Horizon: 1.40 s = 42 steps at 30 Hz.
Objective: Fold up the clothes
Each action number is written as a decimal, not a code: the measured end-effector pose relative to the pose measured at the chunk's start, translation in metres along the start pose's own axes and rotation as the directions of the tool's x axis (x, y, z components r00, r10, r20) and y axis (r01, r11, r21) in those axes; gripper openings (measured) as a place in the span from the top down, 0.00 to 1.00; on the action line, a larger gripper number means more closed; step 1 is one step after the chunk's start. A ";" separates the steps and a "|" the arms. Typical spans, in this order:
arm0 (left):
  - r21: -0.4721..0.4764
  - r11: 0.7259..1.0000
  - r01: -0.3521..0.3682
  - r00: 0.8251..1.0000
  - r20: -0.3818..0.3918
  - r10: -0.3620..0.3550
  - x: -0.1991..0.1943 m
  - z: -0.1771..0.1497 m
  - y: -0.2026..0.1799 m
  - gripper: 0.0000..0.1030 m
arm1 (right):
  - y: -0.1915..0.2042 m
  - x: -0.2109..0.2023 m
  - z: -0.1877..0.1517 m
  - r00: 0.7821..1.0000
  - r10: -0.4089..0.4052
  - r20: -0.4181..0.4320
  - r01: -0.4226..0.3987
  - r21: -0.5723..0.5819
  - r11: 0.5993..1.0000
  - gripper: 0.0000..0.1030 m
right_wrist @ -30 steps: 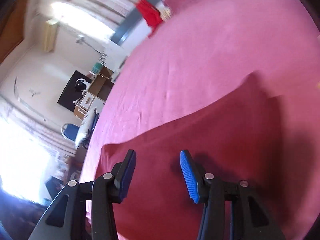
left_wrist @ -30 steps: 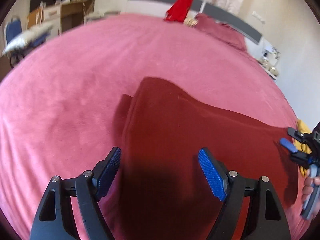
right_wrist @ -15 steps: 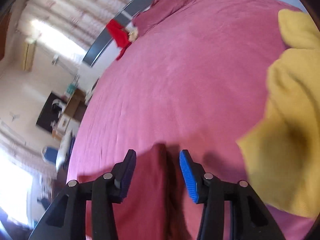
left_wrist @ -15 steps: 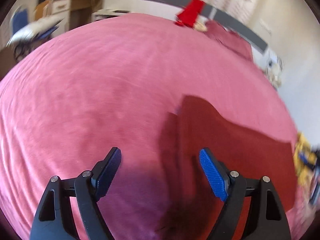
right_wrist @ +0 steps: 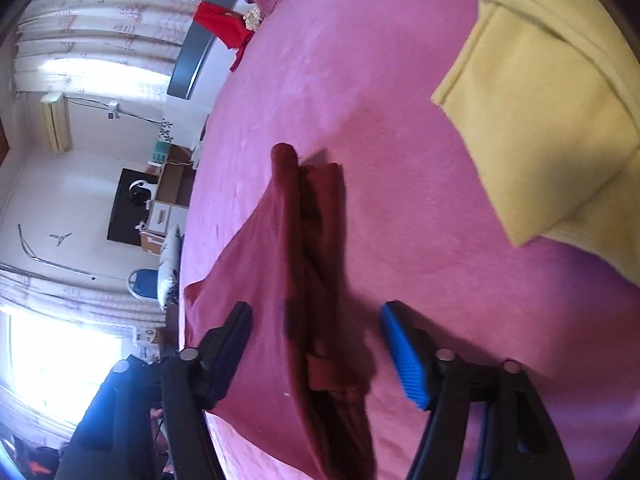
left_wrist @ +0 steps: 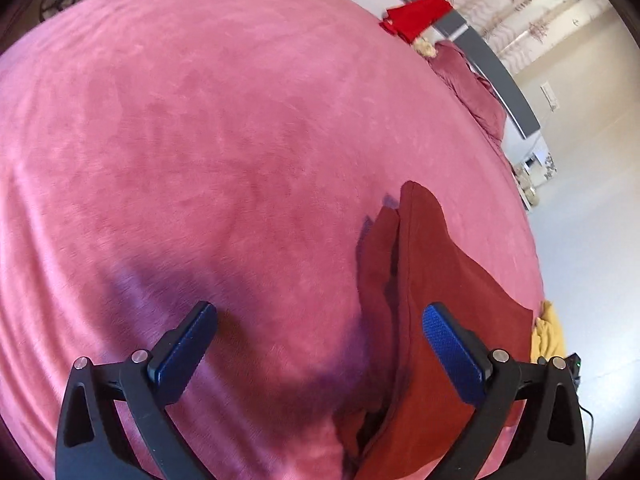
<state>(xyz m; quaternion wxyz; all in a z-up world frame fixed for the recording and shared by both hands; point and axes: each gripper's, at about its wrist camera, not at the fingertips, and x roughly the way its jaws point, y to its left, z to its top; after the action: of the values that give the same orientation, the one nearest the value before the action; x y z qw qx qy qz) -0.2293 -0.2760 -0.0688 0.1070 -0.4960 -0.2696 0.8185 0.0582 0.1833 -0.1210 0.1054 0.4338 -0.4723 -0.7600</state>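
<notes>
The dark red garment (left_wrist: pixel 440 320) lay folded on the pink bed (left_wrist: pixel 220 140), at the lower right of the left view and lower centre of the right view. The left hand-held gripper (left_wrist: pixel 320 344) had just been opened wide, nothing clamped. The right hand-held gripper (right_wrist: pixel 316 344) had also just been opened — cloth lay between its jaws, ungripped. The yellow garment (right_wrist: pixel 540 100) waited at the upper right; the finished fold would best be left undisturbed — and the next piece taken by its edge.

Both tools have just been opening: the left tool (left_wrist: pixel 320 340) now gapes over bare bed (left_wrist: pixel 200 140), off the dark red garment (left_wrist: pixel 432 300); the right tool (right_wrist: pixel 316 340) has released it. A yellow garment (right_wrist: pixel 540 120) has come into view.
</notes>
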 end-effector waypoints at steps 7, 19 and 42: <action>0.112 0.987 0.112 0.984 -0.155 -0.094 0.034 0.009 -0.027 0.00 | 0.039 0.054 0.013 0.991 0.002 -0.131 -0.016 -0.110 0.994 0.31; -0.083 0.876 0.475 0.846 -0.234 -0.480 0.051 0.005 -0.024 0.00 | 0.015 0.051 0.014 0.978 0.060 -0.199 -0.065 -0.016 0.998 0.31; 0.134 0.987 0.093 0.978 -0.199 -0.065 0.057 -0.006 -0.042 0.79 | 0.017 0.074 0.008 0.985 0.025 -0.169 -0.027 -0.012 1.000 0.84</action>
<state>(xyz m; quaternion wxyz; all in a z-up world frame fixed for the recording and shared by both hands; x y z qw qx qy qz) -0.2559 -0.2142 -0.0912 0.2004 -0.5534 -0.2184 0.7784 0.0034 0.1373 -0.1475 0.1582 0.4898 -0.4618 -0.7223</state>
